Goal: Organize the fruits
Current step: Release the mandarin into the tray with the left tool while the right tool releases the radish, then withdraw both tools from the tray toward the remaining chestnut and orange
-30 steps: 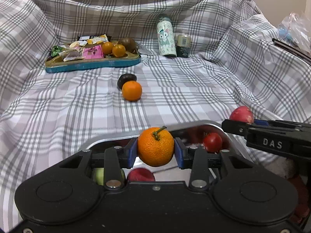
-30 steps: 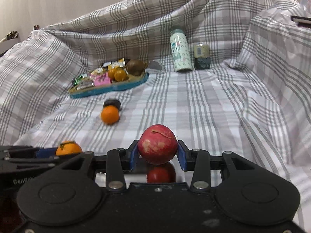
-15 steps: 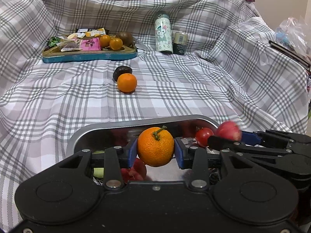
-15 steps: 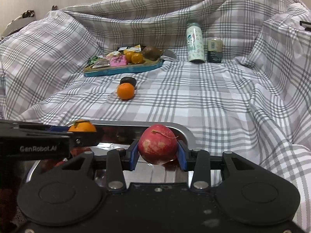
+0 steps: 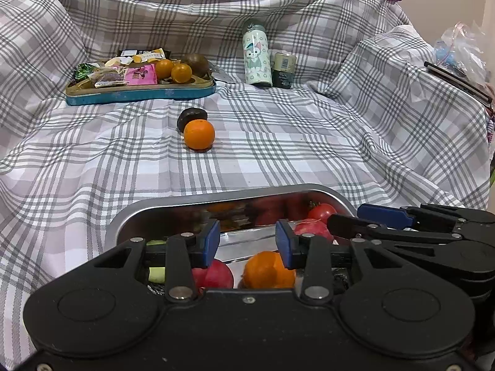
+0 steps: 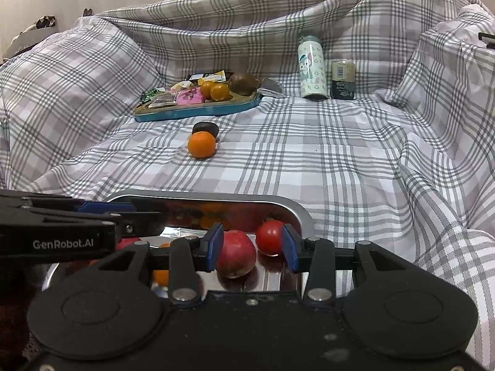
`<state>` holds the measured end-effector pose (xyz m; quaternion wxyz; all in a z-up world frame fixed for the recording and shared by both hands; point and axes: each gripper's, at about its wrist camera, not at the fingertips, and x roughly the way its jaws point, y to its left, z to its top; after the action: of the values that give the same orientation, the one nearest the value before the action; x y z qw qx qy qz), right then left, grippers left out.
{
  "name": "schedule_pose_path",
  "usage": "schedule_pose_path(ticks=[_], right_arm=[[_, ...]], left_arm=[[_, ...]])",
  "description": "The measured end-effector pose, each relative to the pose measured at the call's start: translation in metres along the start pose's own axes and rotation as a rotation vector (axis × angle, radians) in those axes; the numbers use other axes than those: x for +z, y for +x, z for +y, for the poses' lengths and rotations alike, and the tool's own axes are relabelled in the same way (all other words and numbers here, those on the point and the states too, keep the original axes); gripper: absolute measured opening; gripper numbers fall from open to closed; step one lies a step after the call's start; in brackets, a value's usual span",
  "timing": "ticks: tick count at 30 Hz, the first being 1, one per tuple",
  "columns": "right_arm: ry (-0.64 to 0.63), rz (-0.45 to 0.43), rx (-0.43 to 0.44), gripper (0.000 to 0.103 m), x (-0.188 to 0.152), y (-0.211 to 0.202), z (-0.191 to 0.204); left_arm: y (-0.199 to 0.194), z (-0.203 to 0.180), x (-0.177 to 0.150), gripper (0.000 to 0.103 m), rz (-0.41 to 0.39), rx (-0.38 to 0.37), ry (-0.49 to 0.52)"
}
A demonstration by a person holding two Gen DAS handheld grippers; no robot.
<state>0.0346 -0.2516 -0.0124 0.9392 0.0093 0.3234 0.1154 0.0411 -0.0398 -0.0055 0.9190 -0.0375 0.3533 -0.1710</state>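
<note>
A shiny metal tray (image 5: 191,202) lies near me on the plaid cloth; it also shows in the right wrist view (image 6: 297,213). My left gripper (image 5: 247,241) is open over it, and an orange (image 5: 267,270) lies in the tray below its jaws, beside a red fruit (image 5: 213,275). My right gripper (image 6: 251,244) is open, with a red apple (image 6: 236,258) resting in the tray between its jaws and a tomato (image 6: 269,236) beyond. A loose orange (image 5: 199,134) and a dark fruit (image 5: 191,116) lie mid-cloth.
A blue tray (image 5: 139,94) with snack packets, small oranges and a brown fruit stands at the back left. A patterned bottle (image 5: 256,54) and a small can (image 5: 284,69) stand at the back. Raised cloth folds surround the area.
Both grippers lowered over the metal tray and opened. The orange dropped from the left gripper and the red apple from the right gripper into the tray.
</note>
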Motion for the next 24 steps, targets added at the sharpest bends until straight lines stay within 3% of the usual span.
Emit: schedule_pose_path(ticks=[24], right_arm=[[0.029, 0.017, -0.035, 0.043, 0.001, 0.005, -0.003]], left_arm=[[-0.003, 0.011, 0.003, 0.048, -0.06, 0.128, -0.051]])
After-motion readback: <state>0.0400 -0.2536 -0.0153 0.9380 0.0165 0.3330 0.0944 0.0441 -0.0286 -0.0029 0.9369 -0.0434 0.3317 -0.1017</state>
